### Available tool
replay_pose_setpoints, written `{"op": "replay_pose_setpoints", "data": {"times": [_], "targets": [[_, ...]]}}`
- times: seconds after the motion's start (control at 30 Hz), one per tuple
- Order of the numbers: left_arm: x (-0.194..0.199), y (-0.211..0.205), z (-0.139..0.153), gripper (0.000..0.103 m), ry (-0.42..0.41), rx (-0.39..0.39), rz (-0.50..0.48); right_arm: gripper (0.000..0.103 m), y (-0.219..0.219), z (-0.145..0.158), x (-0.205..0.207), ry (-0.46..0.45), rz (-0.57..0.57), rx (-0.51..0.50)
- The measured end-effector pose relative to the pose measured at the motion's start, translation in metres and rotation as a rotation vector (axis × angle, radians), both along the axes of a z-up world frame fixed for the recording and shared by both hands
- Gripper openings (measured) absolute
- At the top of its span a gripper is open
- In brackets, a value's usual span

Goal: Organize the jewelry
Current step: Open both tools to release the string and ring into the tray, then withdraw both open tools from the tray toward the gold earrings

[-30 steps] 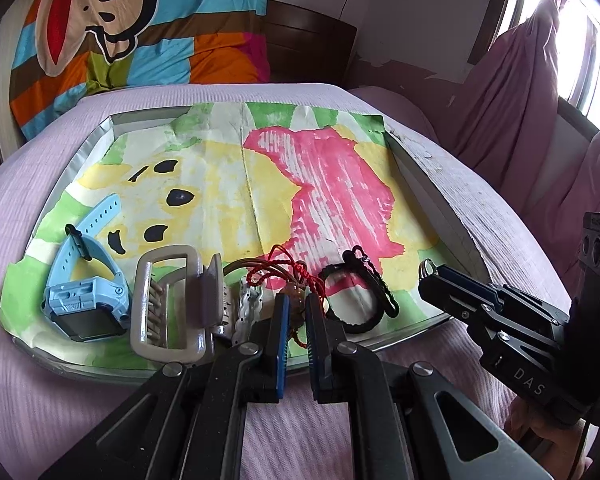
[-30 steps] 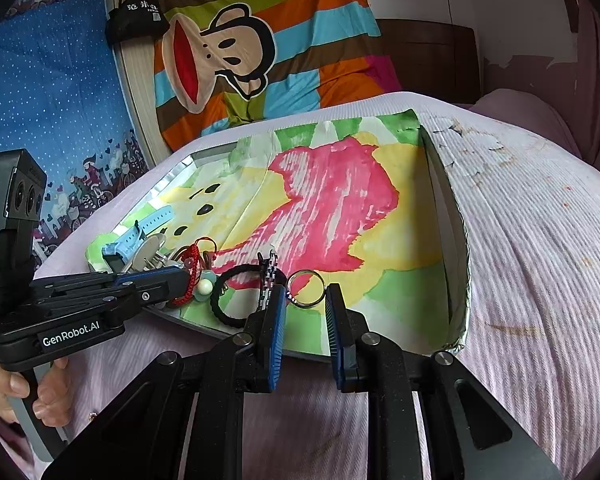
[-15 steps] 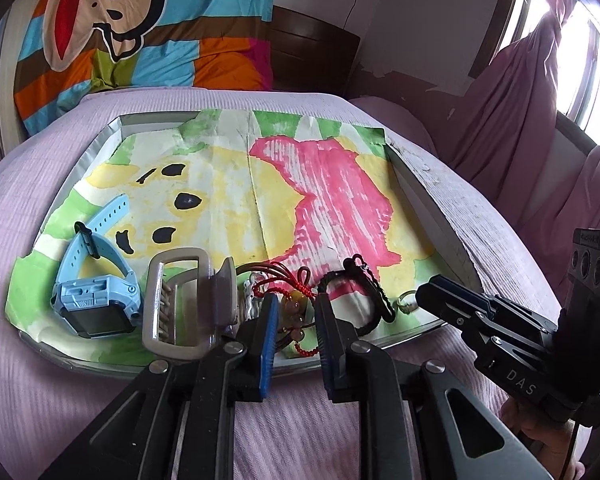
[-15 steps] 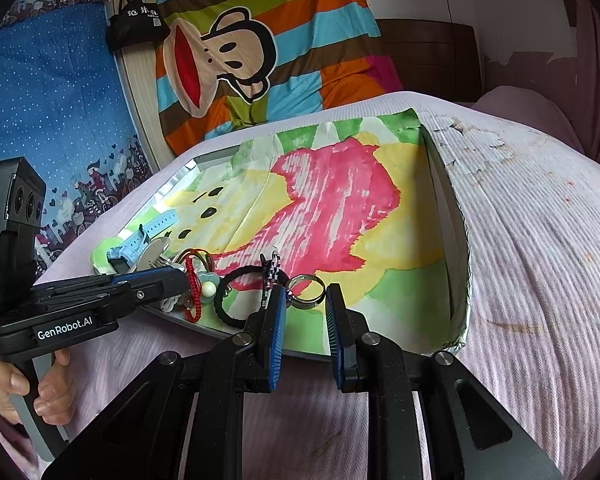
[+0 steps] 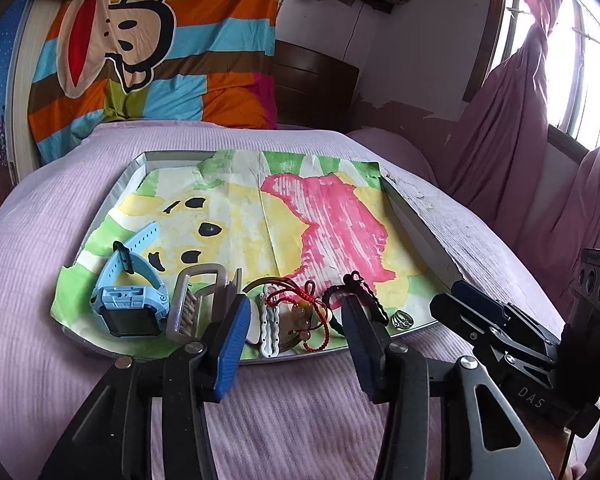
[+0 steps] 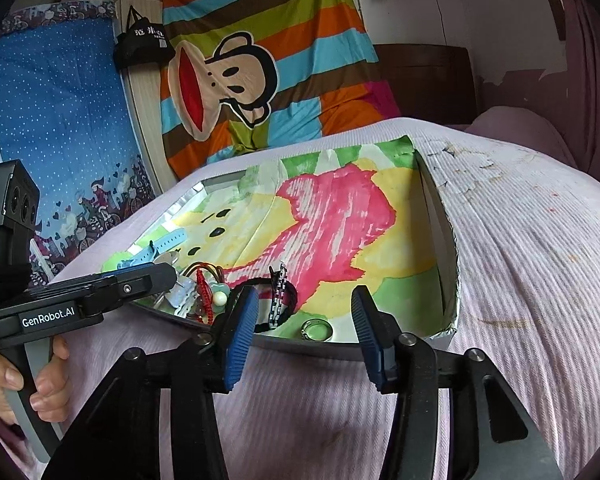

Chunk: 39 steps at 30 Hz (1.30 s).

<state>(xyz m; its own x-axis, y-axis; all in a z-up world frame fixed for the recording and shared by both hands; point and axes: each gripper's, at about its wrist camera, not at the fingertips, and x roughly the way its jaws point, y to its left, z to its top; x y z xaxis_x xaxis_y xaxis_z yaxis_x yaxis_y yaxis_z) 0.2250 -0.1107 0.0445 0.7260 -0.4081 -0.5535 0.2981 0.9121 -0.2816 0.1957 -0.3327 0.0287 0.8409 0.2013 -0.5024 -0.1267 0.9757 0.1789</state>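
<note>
A shallow tray (image 5: 132, 168) lined with a painted paper lies on the bed. Along its near edge lie a blue watch (image 5: 128, 300), a grey hair claw (image 5: 198, 300), a white clip (image 5: 270, 330), a red cord bracelet with beads (image 5: 304, 312), a black bracelet (image 5: 356, 292) and a silver ring (image 5: 402, 320). My left gripper (image 5: 294, 328) is open and empty, just short of the red bracelet. My right gripper (image 6: 306, 320) is open and empty, with the ring (image 6: 318, 330) between its fingers' line. The black bracelet (image 6: 280, 300) lies left of the ring.
The tray (image 6: 448, 280) has a raised right wall. The purple bedspread (image 5: 300, 408) surrounds it. A striped monkey blanket (image 5: 152, 60) hangs behind. A pink curtain (image 5: 512, 120) and a window are at the right. A hand (image 6: 40, 384) holds the left gripper's handle.
Both grippers have opened wide and drawn back from the tray. The right gripper has let go of the ring, which now lies on the tray's near edge.
</note>
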Motion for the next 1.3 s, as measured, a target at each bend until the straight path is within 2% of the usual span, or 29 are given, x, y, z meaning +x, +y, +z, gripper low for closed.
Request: {"op": "replay_pose_setpoints", "data": {"times": [0.03,0.1,0.2,0.27,0.33,0.4,0.47,0.5,0.63,0.8,1.07,1.3], "targets": [[-0.004,0.002,0.001,0.057,-0.013,0.003,0.012,0.048,0.001,0.002,-0.004,-0.019,-0.003,-0.004],[-0.012,0.007,0.005,0.063,-0.043,0.0,0.028,0.053,0.001,0.007,-0.012,-0.06,-0.012,-0.013],[-0.019,0.014,0.008,0.063,-0.062,-0.001,0.043,0.059,0.0,0.014,-0.025,-0.113,-0.025,-0.008],[-0.025,0.018,0.009,0.066,-0.08,-0.002,0.055,0.067,-0.002,0.017,-0.033,-0.138,-0.036,0.001],[-0.033,0.023,0.011,0.079,-0.108,0.004,0.077,0.073,-0.006,0.021,-0.043,-0.165,-0.042,0.02],[-0.041,0.028,0.012,0.085,-0.14,0.007,0.099,0.079,-0.008,0.023,-0.051,-0.19,-0.047,0.038],[-0.05,0.034,0.013,0.092,-0.166,0.003,0.123,0.092,-0.009,0.024,-0.06,-0.212,-0.042,0.051],[-0.055,0.036,0.014,0.096,-0.177,0.0,0.134,0.093,-0.008,0.025,-0.064,-0.22,-0.037,0.051],[-0.069,0.047,0.014,0.101,-0.21,0.006,0.154,0.102,-0.002,0.029,-0.082,-0.264,-0.012,0.035],[-0.084,0.056,0.012,0.102,-0.238,0.03,0.162,0.102,0.005,0.032,-0.102,-0.299,0.013,0.025],[-0.104,0.062,0.009,0.103,-0.281,0.078,0.163,0.102,0.012,0.031,-0.117,-0.299,0.033,0.022],[-0.115,0.069,0.0,0.103,-0.265,0.131,0.131,0.102,0.023,0.026,-0.124,-0.268,0.091,0.003]]}}
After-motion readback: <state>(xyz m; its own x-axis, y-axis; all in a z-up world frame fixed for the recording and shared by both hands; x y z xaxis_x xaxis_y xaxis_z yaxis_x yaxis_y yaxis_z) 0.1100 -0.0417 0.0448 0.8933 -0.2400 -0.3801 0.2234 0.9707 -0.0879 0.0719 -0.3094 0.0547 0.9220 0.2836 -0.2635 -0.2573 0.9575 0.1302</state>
